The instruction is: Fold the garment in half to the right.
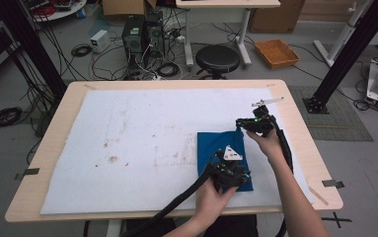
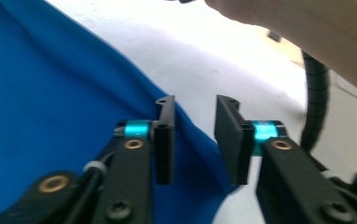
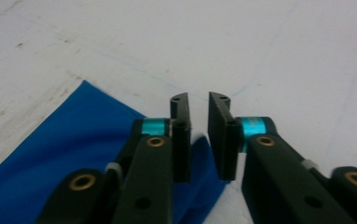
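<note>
A blue cloth (image 1: 223,148) lies folded on the white sheet (image 1: 142,143) that covers the wooden surface (image 1: 302,148), toward its right half.

The left gripper (image 2: 194,140) sits over the cloth's near right part, held in the person's left hand (image 1: 215,195). Its fingers (image 2: 164,140) stand moderately apart with an empty gap between them. In the left gripper view the cloth's edge runs under and behind the left-hand finger, while the other finger (image 2: 232,140) is over bare white sheet; the cloth spreads away to the left of the fingers. Neither pad presses on it.

The right gripper (image 3: 199,135) is at the cloth's far right corner, in the person's right hand (image 1: 270,143). Its fingers (image 3: 181,140) are a narrow gap apart and hold nothing. In the right gripper view the cloth lies below and to the left of the fingers, a bit of its edge showing beneath the gap; beyond the fingertips there is plain white sheet.
</note>
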Demonstrator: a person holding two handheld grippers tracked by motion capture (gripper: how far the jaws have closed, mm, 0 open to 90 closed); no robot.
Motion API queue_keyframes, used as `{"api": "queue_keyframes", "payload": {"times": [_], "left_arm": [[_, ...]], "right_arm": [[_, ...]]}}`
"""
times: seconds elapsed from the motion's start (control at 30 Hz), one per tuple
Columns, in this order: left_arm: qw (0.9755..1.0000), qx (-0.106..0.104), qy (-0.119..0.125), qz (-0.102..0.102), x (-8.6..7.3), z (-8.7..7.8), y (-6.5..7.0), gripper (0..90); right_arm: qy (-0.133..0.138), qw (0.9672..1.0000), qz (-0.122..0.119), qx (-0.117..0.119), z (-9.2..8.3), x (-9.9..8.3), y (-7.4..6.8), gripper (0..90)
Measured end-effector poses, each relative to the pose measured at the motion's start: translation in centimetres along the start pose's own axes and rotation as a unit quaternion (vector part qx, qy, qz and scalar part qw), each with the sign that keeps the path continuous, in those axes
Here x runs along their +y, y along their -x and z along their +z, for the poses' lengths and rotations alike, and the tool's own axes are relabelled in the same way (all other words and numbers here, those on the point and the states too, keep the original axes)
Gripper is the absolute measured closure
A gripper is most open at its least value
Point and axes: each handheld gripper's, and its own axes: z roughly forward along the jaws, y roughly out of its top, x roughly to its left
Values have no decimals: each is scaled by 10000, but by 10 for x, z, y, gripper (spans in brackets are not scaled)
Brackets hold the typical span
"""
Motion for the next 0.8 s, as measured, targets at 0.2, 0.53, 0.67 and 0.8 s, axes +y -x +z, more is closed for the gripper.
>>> {"api": "queue_keyframes", "payload": {"times": [0.2,0.53,0.67,0.8], "left_arm": [[9994,42,317,154,-1,-27,-2,561],[9946,680,779,117,-15,-112,-48,542],[9912,983,883,-108,-25,-141,-75,543],[9875,1196,995,-246,-32,-162,-96,543]], "right_arm": [[149,9995,47,-275,-15,-1,-5,743],[139,9985,303,-440,-2,-25,-12,819],[232,9973,373,-586,-3,-29,-8,896],[359,9964,432,-637,-9,-33,-4,897]]}}
